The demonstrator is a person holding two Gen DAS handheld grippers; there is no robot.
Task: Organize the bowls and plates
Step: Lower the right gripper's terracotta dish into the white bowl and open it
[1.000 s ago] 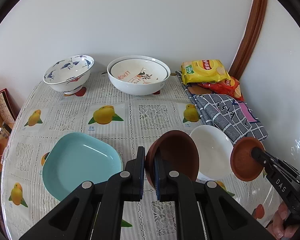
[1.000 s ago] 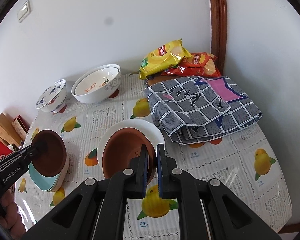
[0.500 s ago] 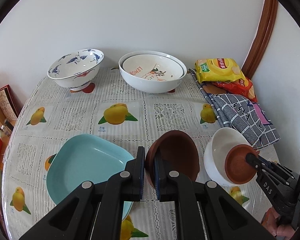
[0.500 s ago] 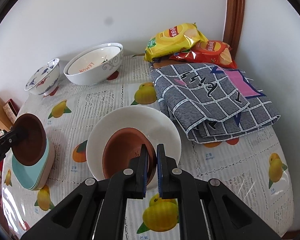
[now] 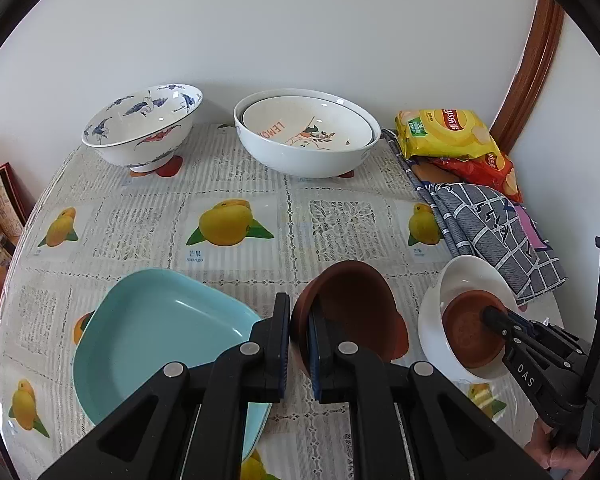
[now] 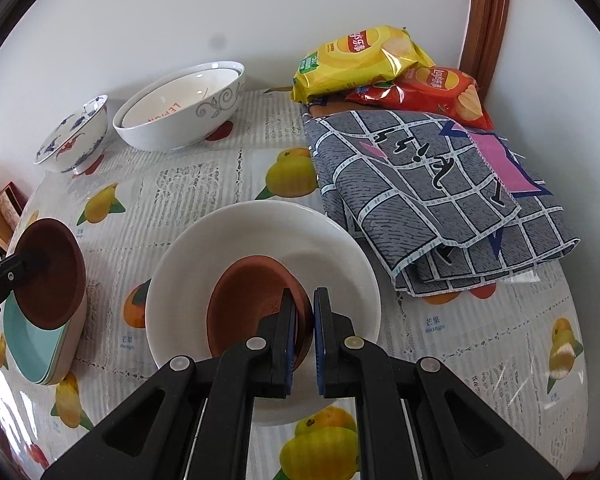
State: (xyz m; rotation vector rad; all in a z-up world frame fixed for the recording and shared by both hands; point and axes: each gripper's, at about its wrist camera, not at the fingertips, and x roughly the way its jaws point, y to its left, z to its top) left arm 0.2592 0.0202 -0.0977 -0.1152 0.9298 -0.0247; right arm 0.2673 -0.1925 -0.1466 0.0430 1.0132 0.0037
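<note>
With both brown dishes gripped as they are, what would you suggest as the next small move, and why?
Probably lower the right tool slightly, then open it: its brown saucer sits tilted inside the white plate, apparently nearly seated. The left tool holds its brown bowl beside the teal plate.

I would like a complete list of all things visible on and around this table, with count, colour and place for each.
Small brown dishes: 2, brown; one in the left gripper over the teal plate, one in the right gripper inside the white plate.
Teal square plate: 1, teal; near left.
White round plate: 1, white; near middle.
Blue-patterned bowl: 1, white and blue; far left.
Nested white bowls: 2, white; far middle.
Chip bags: 2, yellow and red; far right.
Checked folded cloth: 1, grey; right.
Fruit-print tablecloth: 1, white and yellow; covers the table.
Left gripper: 1, black; shut.
Right gripper: 1, black; shut.
</note>
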